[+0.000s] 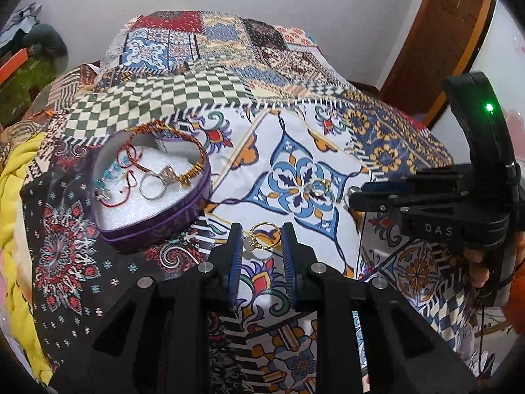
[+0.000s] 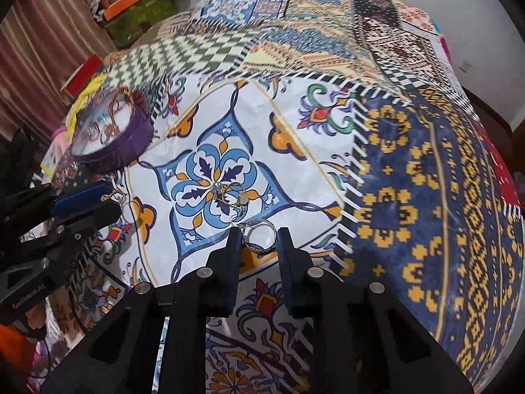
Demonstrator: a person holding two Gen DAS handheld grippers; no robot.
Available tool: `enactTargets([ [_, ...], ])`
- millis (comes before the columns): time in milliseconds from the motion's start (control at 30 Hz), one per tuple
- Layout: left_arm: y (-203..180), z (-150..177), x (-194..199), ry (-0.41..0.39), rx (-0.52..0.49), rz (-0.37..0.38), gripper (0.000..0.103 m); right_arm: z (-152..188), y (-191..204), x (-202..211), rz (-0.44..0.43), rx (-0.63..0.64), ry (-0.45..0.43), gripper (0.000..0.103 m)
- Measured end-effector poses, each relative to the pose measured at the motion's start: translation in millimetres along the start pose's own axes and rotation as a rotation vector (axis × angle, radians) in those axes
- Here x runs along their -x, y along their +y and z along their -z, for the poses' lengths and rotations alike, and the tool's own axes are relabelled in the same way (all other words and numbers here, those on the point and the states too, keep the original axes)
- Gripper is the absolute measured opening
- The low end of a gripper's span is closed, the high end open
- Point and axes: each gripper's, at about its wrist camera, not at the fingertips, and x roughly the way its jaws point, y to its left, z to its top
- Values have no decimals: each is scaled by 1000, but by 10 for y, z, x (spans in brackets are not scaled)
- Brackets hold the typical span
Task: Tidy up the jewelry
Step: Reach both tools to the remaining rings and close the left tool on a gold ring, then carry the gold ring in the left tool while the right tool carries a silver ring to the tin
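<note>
My left gripper (image 1: 262, 231) is shut on a gold ring with a pale stone (image 1: 262, 239), held just above the patterned cloth. It also shows at the left of the right wrist view, where the left gripper (image 2: 113, 202) carries the gold ring (image 2: 115, 196) at its tip. My right gripper (image 2: 259, 234) is shut on a plain silver ring (image 2: 257, 237). A small heap of rings (image 2: 229, 197) lies on the blue flower motif between both grippers. The purple heart-shaped box (image 1: 154, 220) at the left holds red cords, a silver ring and a gold bracelet on white foam.
A patchwork-print cloth (image 1: 295, 138) covers the whole surface and drops away at the far and right edges. Yellow fabric (image 1: 16, 197) bunches at the left. A person's hand (image 1: 479, 262) holds the right gripper (image 1: 354, 195). A wooden door (image 1: 436, 42) stands behind.
</note>
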Motion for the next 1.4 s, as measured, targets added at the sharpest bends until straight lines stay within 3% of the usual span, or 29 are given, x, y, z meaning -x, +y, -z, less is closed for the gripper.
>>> enactTargets([
  [300,34,-73,349,-79,4,-42,22,-104,123,365,18,6,-121,19],
  [733,245,-175,938,-226,45,-121,22,-282,662,804,-7,103,-288,19],
  [1100,528,-214,1259,-310,98,-187,22,-449,998,836,-81,139,-338,20],
  [1400,698,-215,1162,-304,130,-198,22,-548,1197,613,-100,175,-319,19],
])
